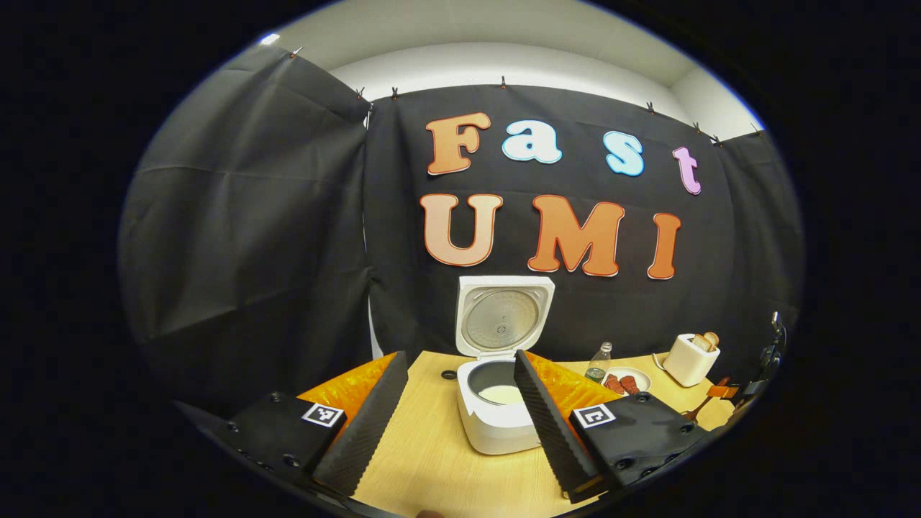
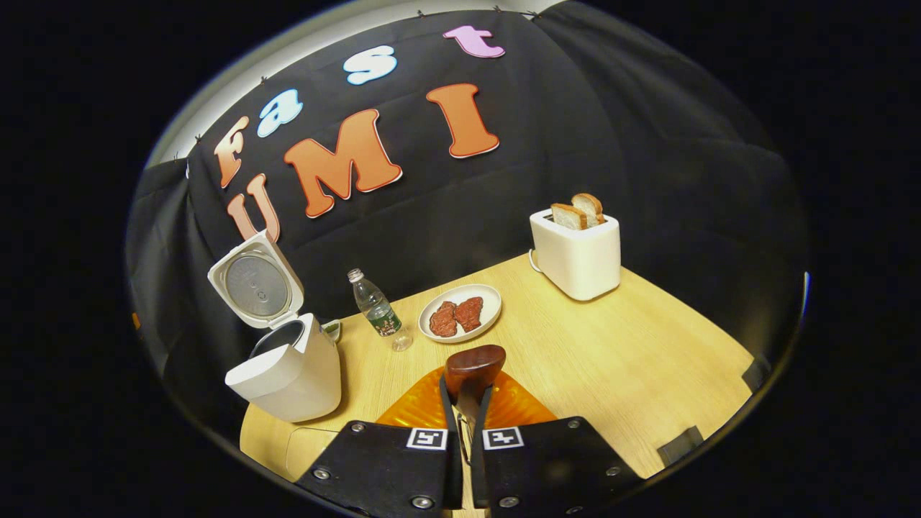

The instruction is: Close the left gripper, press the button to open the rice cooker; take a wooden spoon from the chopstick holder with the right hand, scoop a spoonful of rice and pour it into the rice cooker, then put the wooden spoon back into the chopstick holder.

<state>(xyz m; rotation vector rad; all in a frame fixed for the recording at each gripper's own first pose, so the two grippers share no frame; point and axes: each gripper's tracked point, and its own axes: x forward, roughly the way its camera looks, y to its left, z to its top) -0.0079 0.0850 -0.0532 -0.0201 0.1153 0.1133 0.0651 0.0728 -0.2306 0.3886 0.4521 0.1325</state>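
Ribbed, wedge-shaped fingers of the left gripper [image 1: 455, 424] are standing wide apart, gripping nothing, framing the smooth white rice cooker [image 1: 498, 403] on the pale wood-grain table [image 1: 432, 460]; its lid is standing upright and something pale is lying in the dark inner pot. Right gripper [image 2: 466, 403] is pinching the handle of the glossy brown wooden spoon [image 2: 473, 365], bowl rounded. Its view is taking in a plate of reddish patties [image 2: 459, 314], a clear bottle [image 2: 374, 308] and a boxy toaster [image 2: 577, 253] holding bread slices.
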